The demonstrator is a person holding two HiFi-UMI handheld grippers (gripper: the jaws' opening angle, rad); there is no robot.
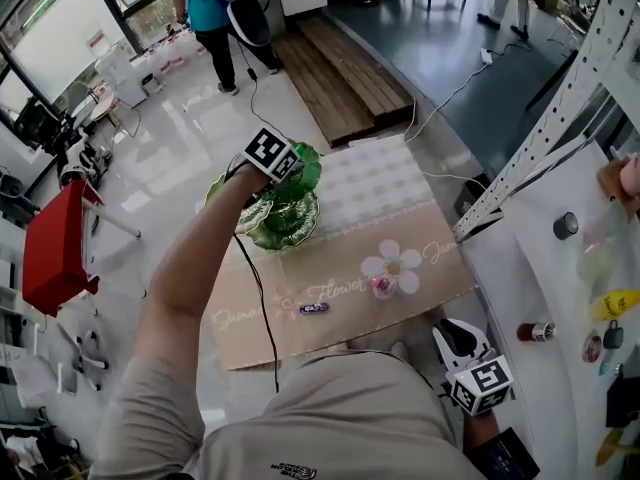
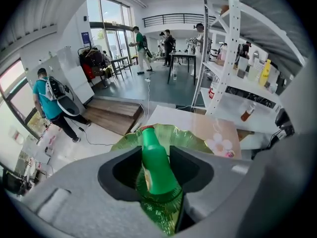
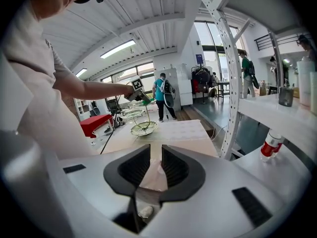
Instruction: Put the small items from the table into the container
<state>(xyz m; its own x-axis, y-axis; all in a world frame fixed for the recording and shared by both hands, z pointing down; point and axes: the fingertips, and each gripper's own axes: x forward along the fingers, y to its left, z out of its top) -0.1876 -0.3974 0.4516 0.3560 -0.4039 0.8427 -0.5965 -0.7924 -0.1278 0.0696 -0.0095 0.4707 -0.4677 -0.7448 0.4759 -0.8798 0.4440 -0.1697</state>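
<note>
A beige rectangular tablecloth (image 1: 400,198) with a pale check pattern and a white flower print (image 1: 395,266) covers the table. The word "Flower" is written in light script beside the print. The other script words on the cloth are too faint to read.

At 10 o'clock from the cloth's middle stands the container, a green glass tiered dish with wavy, leaf-like rims (image 1: 290,223). Whether anything lies in its bowls cannot be made out.

The left gripper (image 2: 155,150) hangs over the dish, tilted steeply down, with its jaws clamped on a small green plastic bottle (image 2: 158,165). The bottle sits upright between the pads and has a reddish rim at its top. A yellowish label runs down its side, but the print is too small to read. The green glass lies directly below it.

The right gripper (image 3: 155,150) is off the cloth's near corner at 4 o'clock. Its jaws stand a little apart and grip nothing.

Two small items lie on the cloth, well apart from the dish. A pink wrapped piece (image 1: 381,286) rests on the flower print at 4 o'clock. A small purple wrapped piece (image 1: 313,309) lies at 7 o'clock, just below the script.
</note>
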